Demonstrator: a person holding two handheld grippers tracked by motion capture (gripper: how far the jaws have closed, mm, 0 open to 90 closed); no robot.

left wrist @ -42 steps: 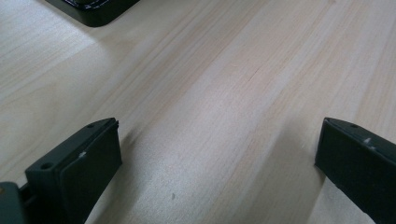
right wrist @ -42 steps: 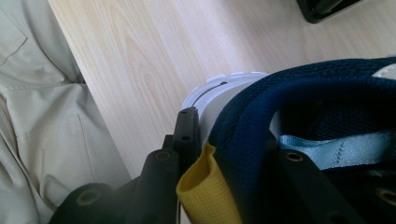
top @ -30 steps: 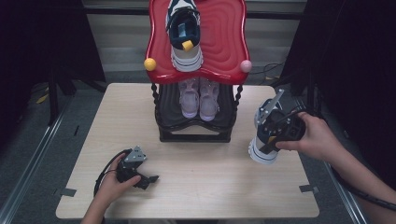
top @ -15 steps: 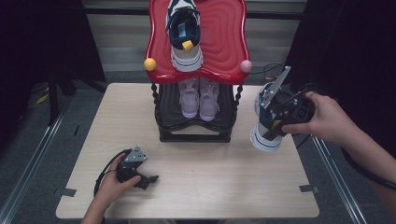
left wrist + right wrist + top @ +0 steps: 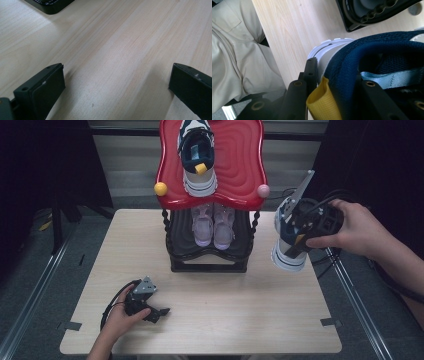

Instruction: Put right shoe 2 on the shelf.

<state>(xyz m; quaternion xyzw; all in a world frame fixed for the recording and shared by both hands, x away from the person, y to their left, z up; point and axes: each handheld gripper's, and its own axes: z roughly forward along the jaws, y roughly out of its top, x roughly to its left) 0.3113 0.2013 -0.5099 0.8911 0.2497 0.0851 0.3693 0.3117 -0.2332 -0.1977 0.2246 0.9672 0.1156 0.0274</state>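
Observation:
A navy and white sneaker (image 5: 288, 254) with a yellow heel tab (image 5: 322, 102) hangs toe-down above the table's right side. My right gripper (image 5: 299, 236) is shut on its heel collar, one jaw outside and one inside (image 5: 334, 98). Its match (image 5: 198, 159) lies on the red top shelf (image 5: 240, 165) of the shoe rack. A pair of lilac sneakers (image 5: 214, 224) stands on the black lower shelf (image 5: 210, 256). My left gripper (image 5: 156, 312) rests on the table near the front left, open (image 5: 116, 87), with bare wood between its jaws.
The rack stands at the table's back middle, with a yellow knob (image 5: 160, 188) and a pink knob (image 5: 263, 190) on its front corners. The wooden table (image 5: 225, 310) has a person's beige trousers (image 5: 234, 50) beyond its right edge. Cables (image 5: 325, 262) trail there.
My right gripper has lifted the navy sneaker off the table and carried it up and slightly toward the rack. The left gripper has stayed where it was.

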